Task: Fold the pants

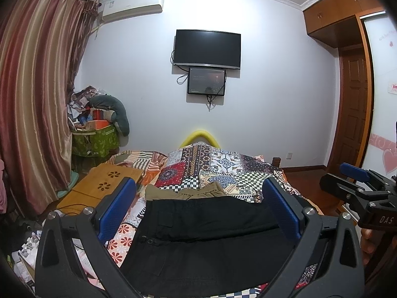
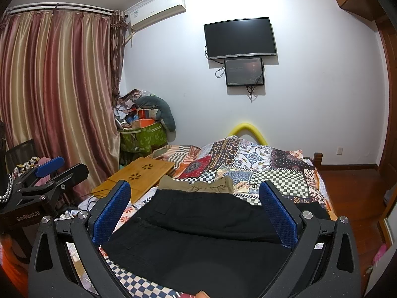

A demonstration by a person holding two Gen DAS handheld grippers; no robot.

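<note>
Black pants [image 1: 206,233] lie flat on the patchwork bed cover, also in the right wrist view [image 2: 198,233], with a buttoned side pocket on the left. A khaki garment [image 1: 186,191] lies just beyond them; it also shows in the right wrist view [image 2: 196,186]. My left gripper [image 1: 198,206] is open, its blue pads wide apart above the pants, holding nothing. My right gripper [image 2: 196,211] is open and empty above the pants too. Each gripper shows in the other's view: the right gripper [image 1: 357,181] at the right, the left gripper [image 2: 52,171] at the left.
The bed cover [image 1: 223,168] reaches to the far wall. A bamboo lap tray [image 1: 101,186] lies at the bed's left edge. A green bin of clutter [image 1: 96,139] and curtains [image 1: 32,99] stand at the left. A wooden floor and door [image 1: 354,104] are at the right.
</note>
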